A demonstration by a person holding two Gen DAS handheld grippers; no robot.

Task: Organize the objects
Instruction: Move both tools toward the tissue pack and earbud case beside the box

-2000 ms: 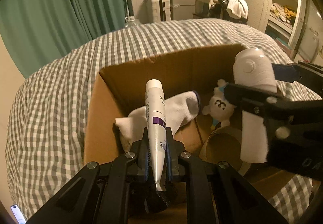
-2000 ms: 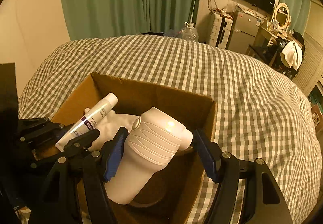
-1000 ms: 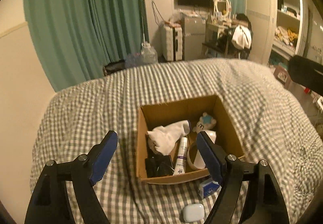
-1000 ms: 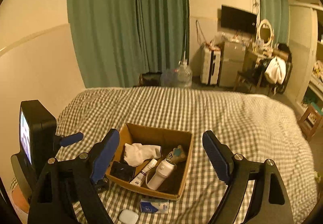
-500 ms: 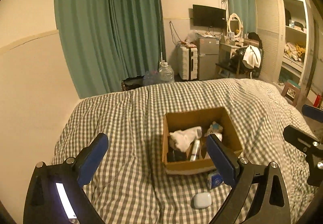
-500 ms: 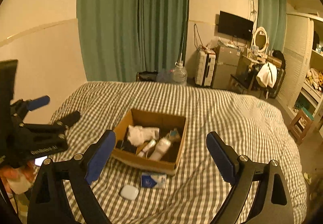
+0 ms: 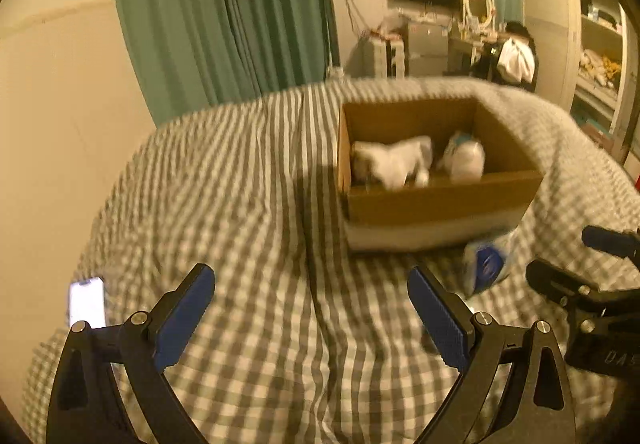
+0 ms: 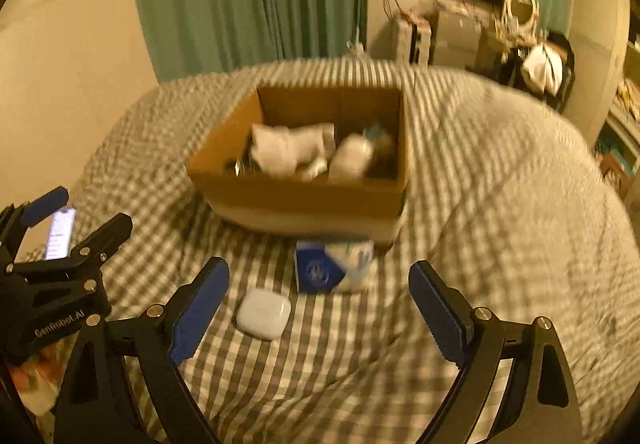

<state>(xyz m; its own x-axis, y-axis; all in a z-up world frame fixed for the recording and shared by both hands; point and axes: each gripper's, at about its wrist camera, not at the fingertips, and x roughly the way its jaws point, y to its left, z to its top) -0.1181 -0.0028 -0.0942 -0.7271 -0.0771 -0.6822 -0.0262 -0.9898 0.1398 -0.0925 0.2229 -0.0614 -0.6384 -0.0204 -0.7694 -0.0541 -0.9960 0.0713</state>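
A cardboard box [image 8: 304,200] stands on the checked bed cover and holds a white sock [image 8: 288,150], a white bottle [image 8: 352,160] and other small items; it also shows in the left wrist view [image 7: 436,200]. A blue and white packet [image 8: 334,266] lies just in front of the box, also seen in the left wrist view [image 7: 486,264]. A white rounded case [image 8: 263,314] lies nearer. My right gripper [image 8: 318,308] is open and empty, low over the cover with the case between its fingers. My left gripper [image 7: 310,318] is open and empty, left of the box.
A lit phone [image 7: 86,302] lies at the bed's left edge, also in the right wrist view [image 8: 60,232]. Green curtains [image 7: 224,12] and a beige wall stand behind. Furniture and shelves crowd the far right. The views are motion-blurred.
Both grippers let go of the tube and the white bottle into the box, pulled far back, and have now dropped lower and closer toward the bed in front of the box.
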